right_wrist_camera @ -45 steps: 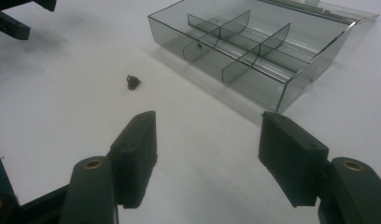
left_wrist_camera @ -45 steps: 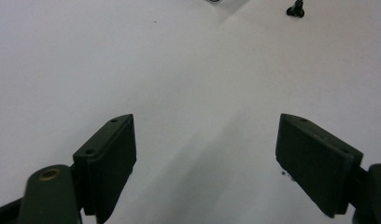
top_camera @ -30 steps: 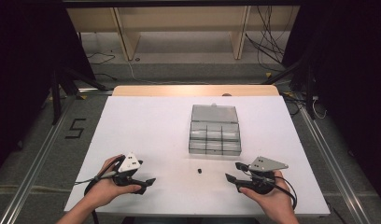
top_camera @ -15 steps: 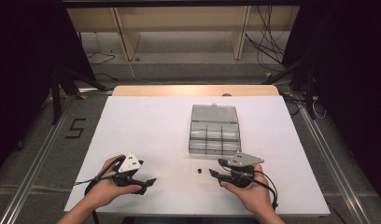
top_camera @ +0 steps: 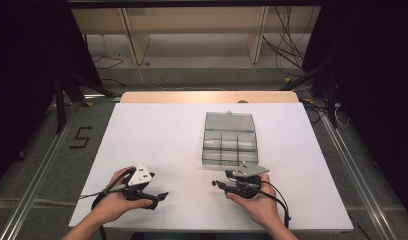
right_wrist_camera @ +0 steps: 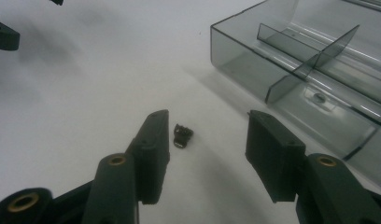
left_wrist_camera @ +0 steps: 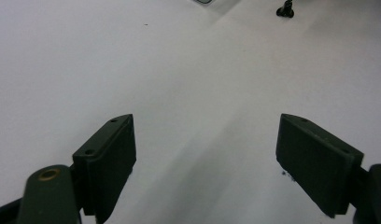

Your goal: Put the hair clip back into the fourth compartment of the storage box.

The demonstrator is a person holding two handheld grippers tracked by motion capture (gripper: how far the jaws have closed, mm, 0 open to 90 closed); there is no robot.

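The small black part (right_wrist_camera: 182, 136) beside the clear box (right_wrist_camera: 291, 70) is too tiny to identify (a clip or screw, perhaps); the box's far compartments run past the picture's edge.

You are working over a plain white counter (top_camera: 167, 145) with a pale wood strip along its far edge. The compartment box (right_wrist_camera: 319, 74) is showing smoky, see-through grey, its dividers the same tint. The small part (right_wrist_camera: 182, 135) is showing black with a faint glint. Your right tool (right_wrist_camera: 205, 144) is presenting matt black jaws with brass-coloured pins; your left tool (left_wrist_camera: 205, 158) is matching it. Grey plates are topping both. A black "5" (top_camera: 81, 137) is marking the grey floor.
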